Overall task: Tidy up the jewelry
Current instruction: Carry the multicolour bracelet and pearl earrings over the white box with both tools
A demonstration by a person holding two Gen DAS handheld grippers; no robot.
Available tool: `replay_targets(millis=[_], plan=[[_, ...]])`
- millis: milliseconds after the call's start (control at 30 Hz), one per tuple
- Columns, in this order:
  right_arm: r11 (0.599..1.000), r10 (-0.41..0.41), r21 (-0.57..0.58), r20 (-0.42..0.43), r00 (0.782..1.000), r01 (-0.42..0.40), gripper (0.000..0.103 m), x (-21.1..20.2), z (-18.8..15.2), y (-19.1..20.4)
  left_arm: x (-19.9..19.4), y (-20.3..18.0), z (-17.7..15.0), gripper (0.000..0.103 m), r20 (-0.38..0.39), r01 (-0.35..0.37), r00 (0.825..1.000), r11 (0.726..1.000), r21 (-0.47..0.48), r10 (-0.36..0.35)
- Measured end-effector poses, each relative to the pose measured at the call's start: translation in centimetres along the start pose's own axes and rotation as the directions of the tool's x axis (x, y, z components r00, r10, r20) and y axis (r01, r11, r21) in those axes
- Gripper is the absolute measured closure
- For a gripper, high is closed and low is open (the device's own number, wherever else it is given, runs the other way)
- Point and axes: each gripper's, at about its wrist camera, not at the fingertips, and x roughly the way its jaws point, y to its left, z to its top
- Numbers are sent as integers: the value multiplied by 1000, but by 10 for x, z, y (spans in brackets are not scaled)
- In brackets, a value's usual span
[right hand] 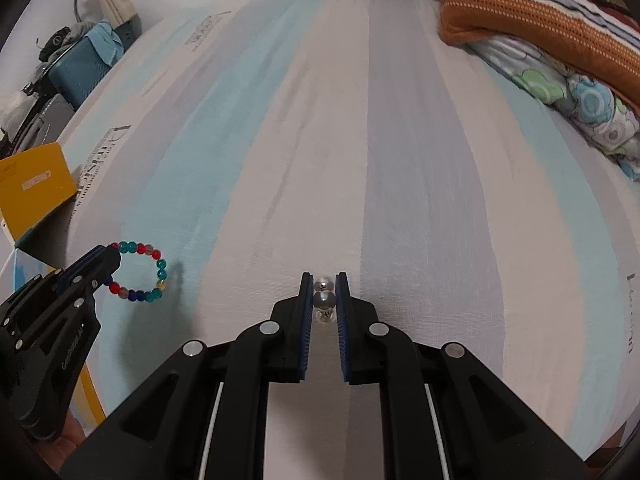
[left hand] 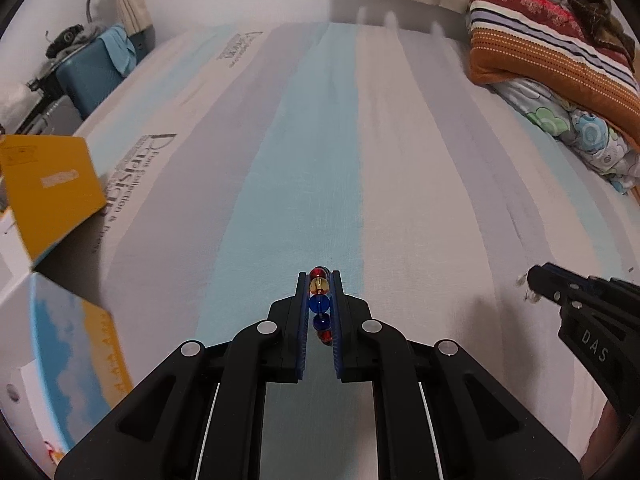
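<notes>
left gripper (left hand: pixel 319 285): squeezing the colourful bead bracelet (right hand: pixel 138 272), loop dangling over the striped bedsheet (left hand: pixel 360 140)
right gripper (right hand: pixel 324 286): pinching some silvery pearl beads (right hand: pixel 324 298), rest hiding between the pads
yellow box (left hand: pixel 52 184): sitting far left, partly cut off

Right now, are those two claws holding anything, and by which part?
Yes. The left claw pinches a colourful bead bracelet by one side of its loop. The right claw grips silvery pearl-like beads directly between its fingers.

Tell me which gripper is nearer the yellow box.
Left. The left gripper, jaws shut on the colorful bead bracelet, sits beside the yellow box; the right gripper is farther right.
</notes>
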Motion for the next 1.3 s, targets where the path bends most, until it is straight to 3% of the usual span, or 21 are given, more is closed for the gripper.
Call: replay_targets(millis=[633, 1300], plan=[[996, 54, -71, 56, 997, -50, 92, -43, -7, 58, -68, 51, -22, 94, 28, -54, 998, 997, -55, 55], [971, 158, -198, 108, 982, -135, 92, -92, -19, 167, -142, 172, -50, 94, 64, -111, 990, 970, -218, 128]])
